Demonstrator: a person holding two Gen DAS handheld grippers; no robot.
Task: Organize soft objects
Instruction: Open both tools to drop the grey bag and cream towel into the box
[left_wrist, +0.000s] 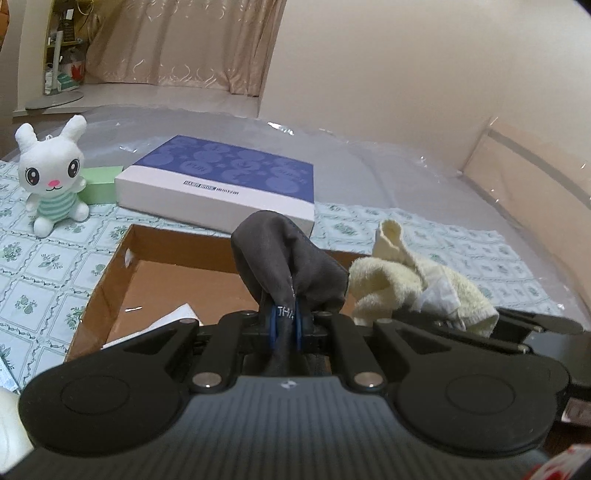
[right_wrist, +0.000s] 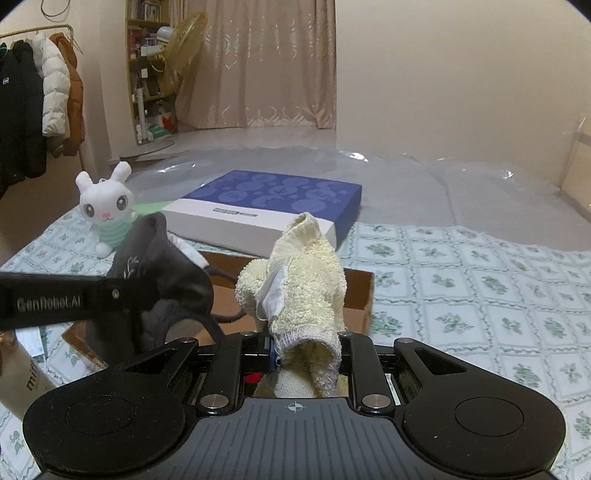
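My left claw (left_wrist: 284, 326) is clamped on a dark grey cloth (left_wrist: 291, 266), and my right claw (right_wrist: 295, 354) is pinched shut on a pale yellow towel (right_wrist: 299, 284); both bundles hang above the open cardboard box (left_wrist: 177, 273). The blue pads of each claw are mostly buried in fabric, so I can barely make them out, and the black claw bodies block the near part of the box and the bed beneath it. Something white lies in the box's near corner (left_wrist: 173, 317), cut off by my left claw, and I cannot tell what it is. From the left wrist I see the box floor and its left wall, and the towel just to the right of the grey cloth. The right wrist instead shows the left claw's arm crossing from the left, a rack of coats (right_wrist: 40, 96) and a bookshelf (right_wrist: 151, 62). Both views catch the white plush rabbit (left_wrist: 51, 177) sitting upright beside a green box (left_wrist: 99, 184) and a flat blue-and-white box (left_wrist: 225, 181) behind the cardboard one. Everything rests on a bed with a green floral sheet (right_wrist: 461, 288), clear plastic film (right_wrist: 424, 188) covering its far part, with beige curtains (right_wrist: 269, 62) and a plain wall beyond.
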